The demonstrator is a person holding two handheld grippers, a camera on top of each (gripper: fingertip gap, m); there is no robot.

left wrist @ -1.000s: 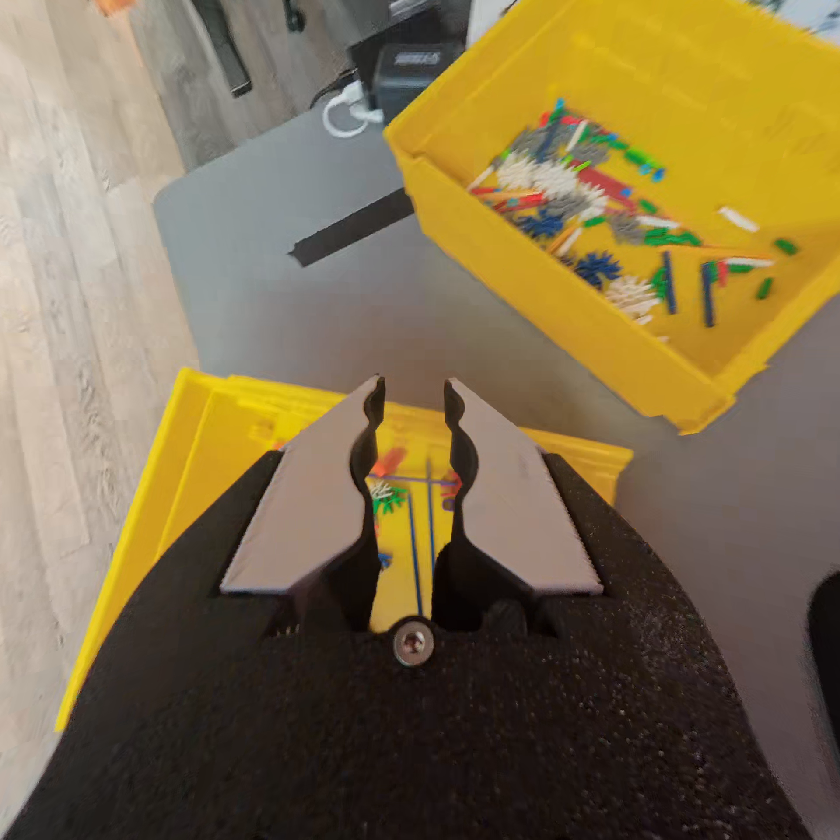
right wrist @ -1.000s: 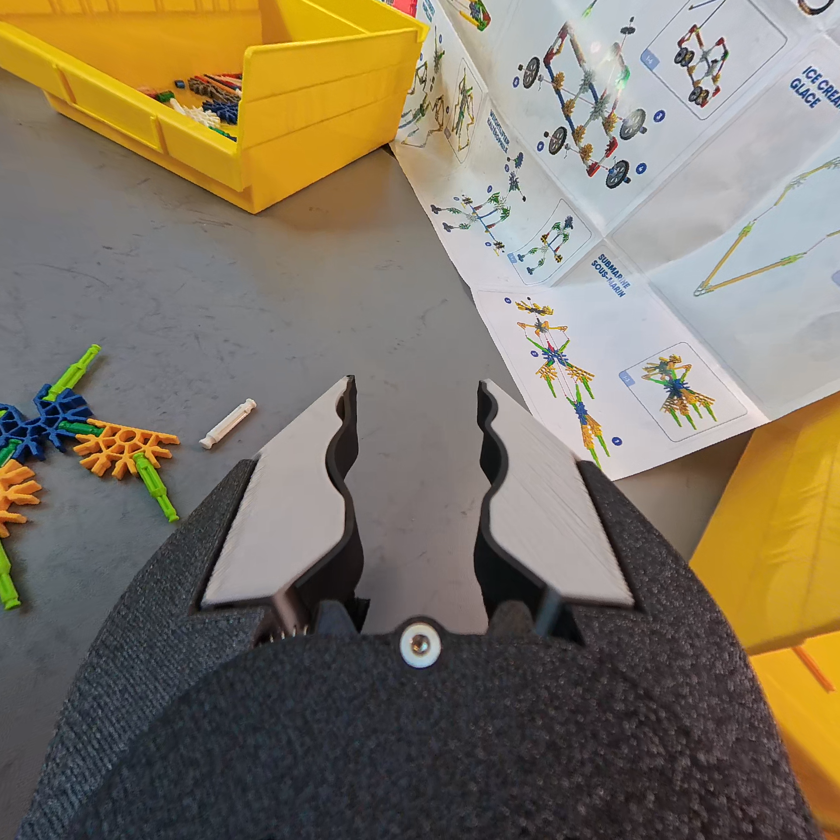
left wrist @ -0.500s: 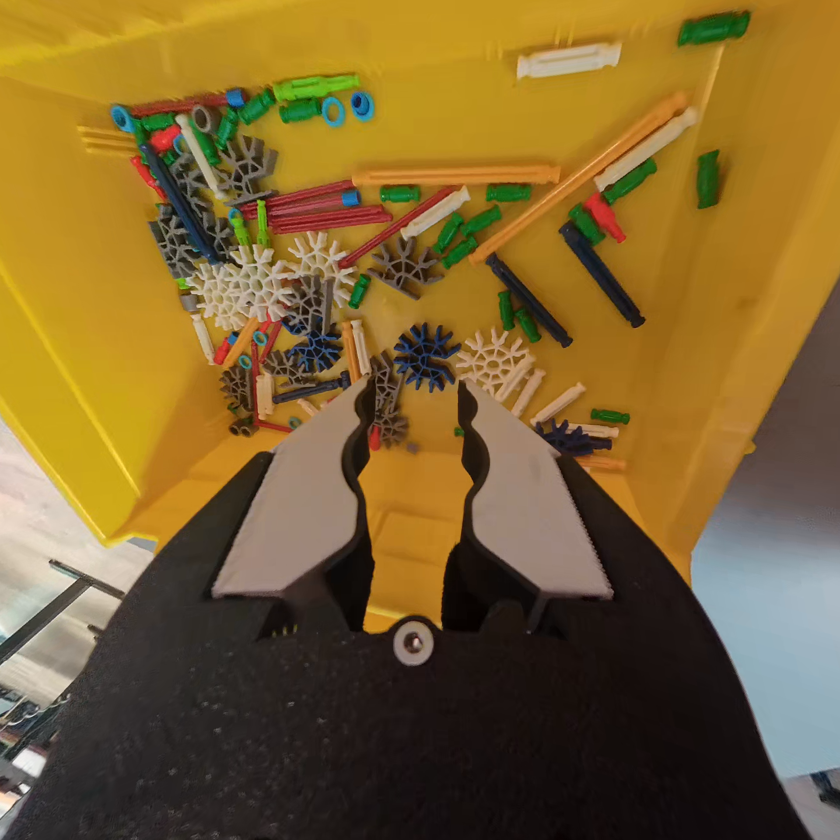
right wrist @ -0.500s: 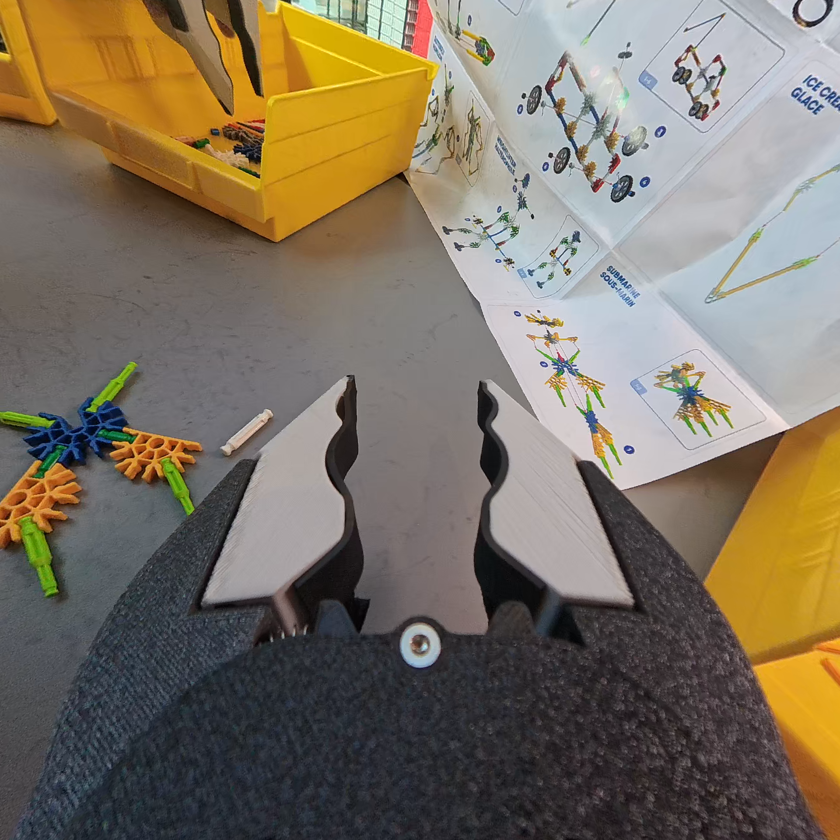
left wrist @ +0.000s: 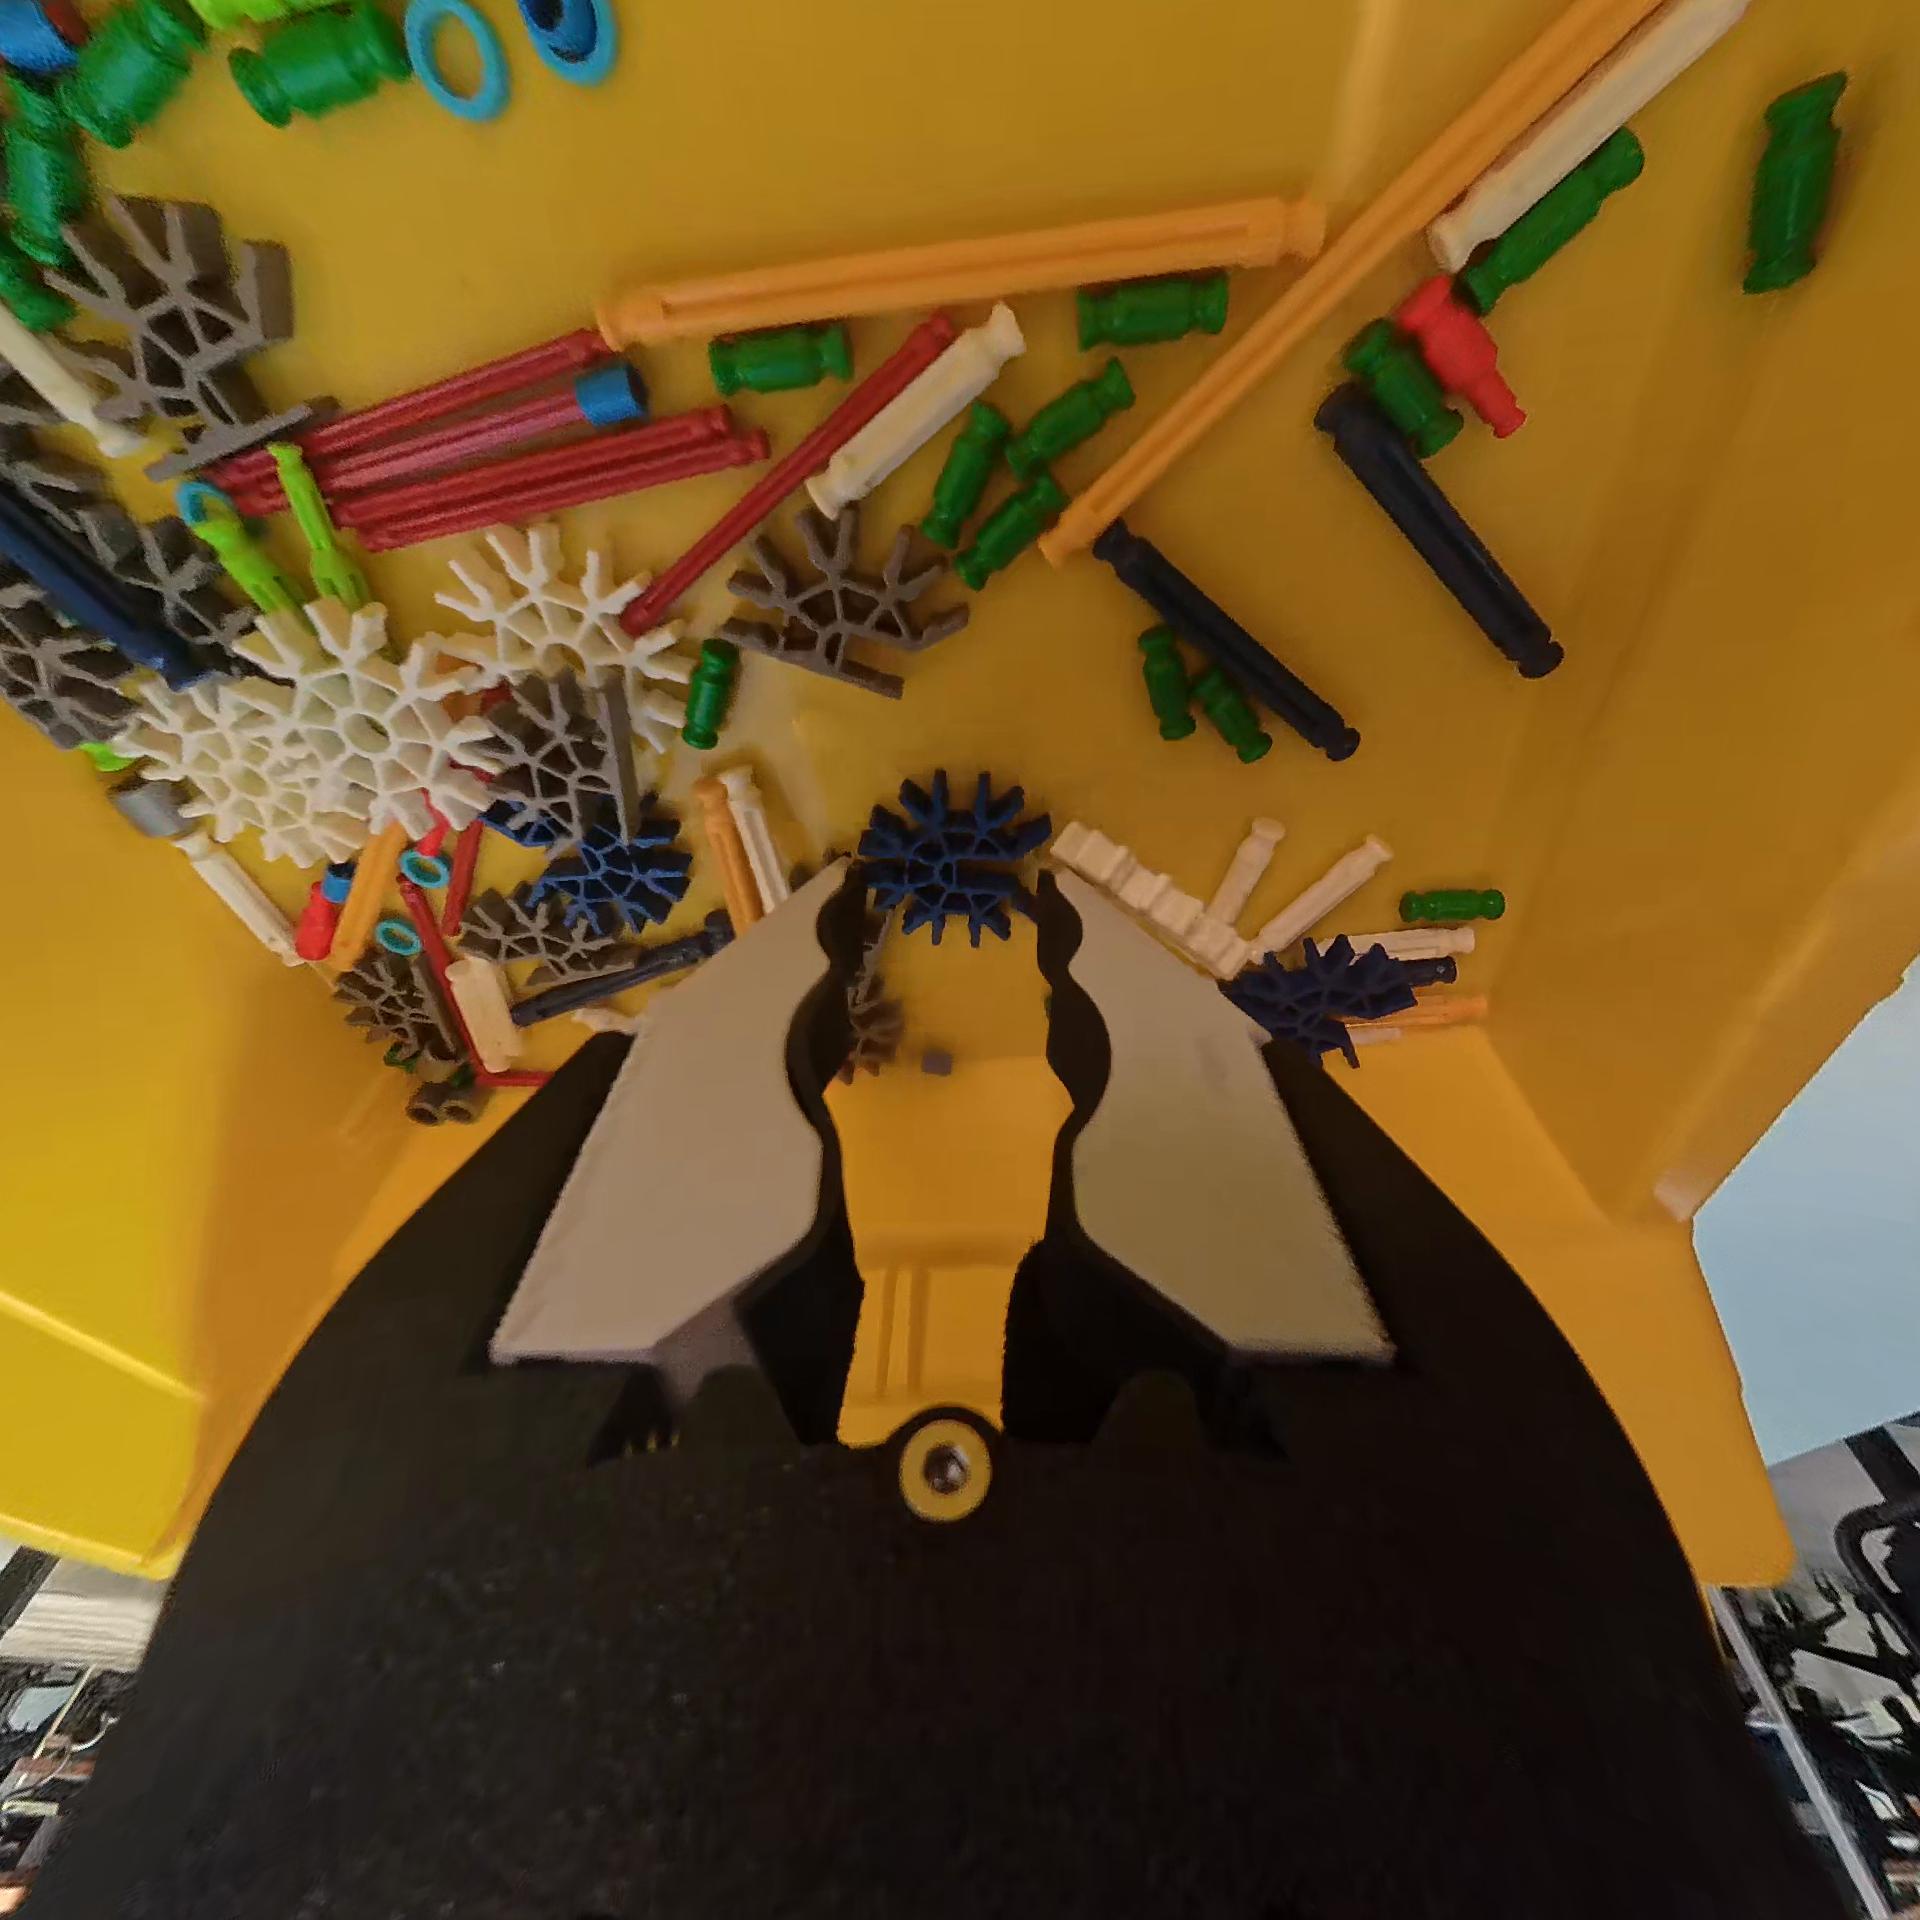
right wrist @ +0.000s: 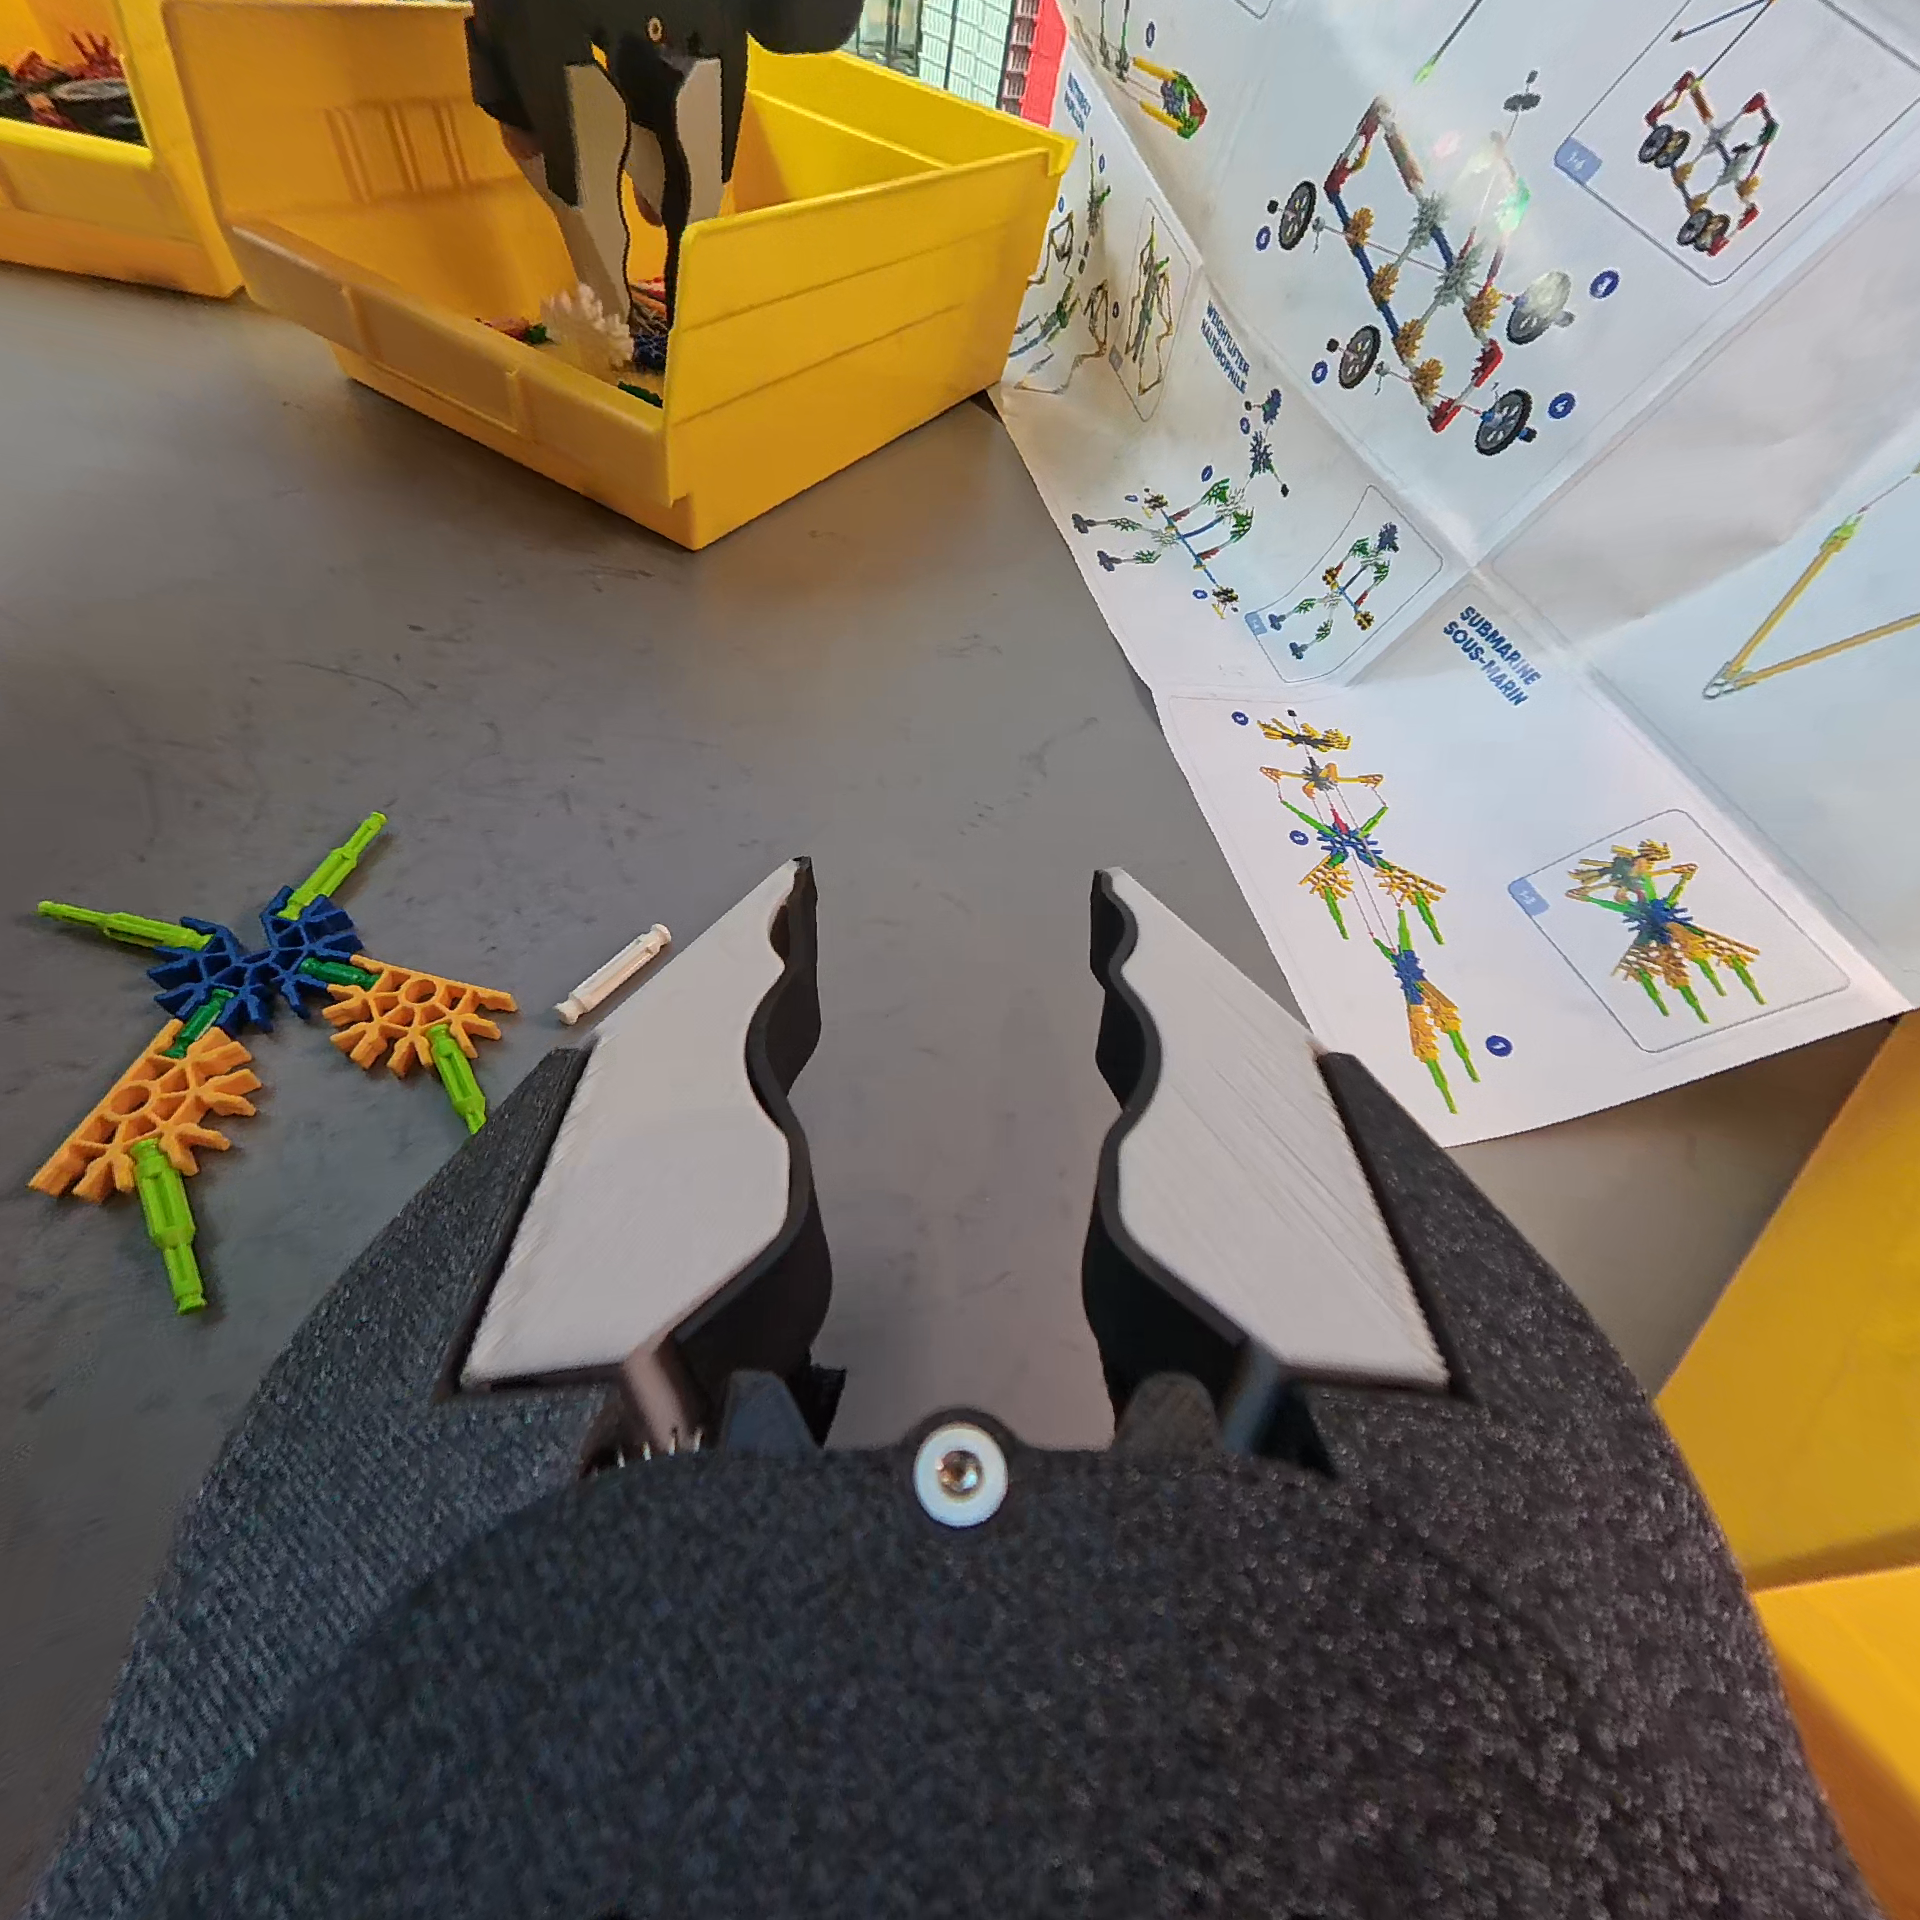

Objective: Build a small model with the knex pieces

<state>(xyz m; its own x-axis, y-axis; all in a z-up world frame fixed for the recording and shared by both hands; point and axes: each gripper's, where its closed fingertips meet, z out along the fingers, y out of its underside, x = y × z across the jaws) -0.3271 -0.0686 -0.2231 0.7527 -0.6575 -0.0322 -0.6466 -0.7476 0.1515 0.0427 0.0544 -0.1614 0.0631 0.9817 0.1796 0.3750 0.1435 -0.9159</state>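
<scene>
Left gripper (left wrist: 943, 888) is down inside a yellow bin (left wrist: 1683, 852), fingers parted a fair bit and holding nothing, with a dark blue snowflake connector (left wrist: 951, 854) sitting right between the tips on the bin floor; can't tell if either tip actually touches it. Around it the floor is littered with white connectors (left wrist: 343, 717), grey ones (left wrist: 842, 608), red rods (left wrist: 540, 457), orange rods (left wrist: 966, 265), navy rods (left wrist: 1226, 655) and lots of little green pegs (left wrist: 779, 358). Right gripper (right wrist: 951, 883) hangs over bare grey tabletop (right wrist: 582, 665), fingers wide apart and empty. Just off its left finger lies a small white rod (right wrist: 613, 975), and beyond that a half-built piece (right wrist: 249, 1023) of blue and orange connectors with lime green rods, flat on the table. To the right a big folded-out instruction sheet (right wrist: 1558, 644) covers the table, with the bin's corner just beside its edge. From this side you can see the left gripper poking down into that bin, and another yellow bin (right wrist: 114, 197) sits behind it at the far left. More yellow plastic (right wrist: 1818, 1299) shows at the right edge. The tabletop looks scuffed and matte. Past the bin's lip in the left view there's blurry dark framework (left wrist: 1829, 1662), too vague to name.
</scene>
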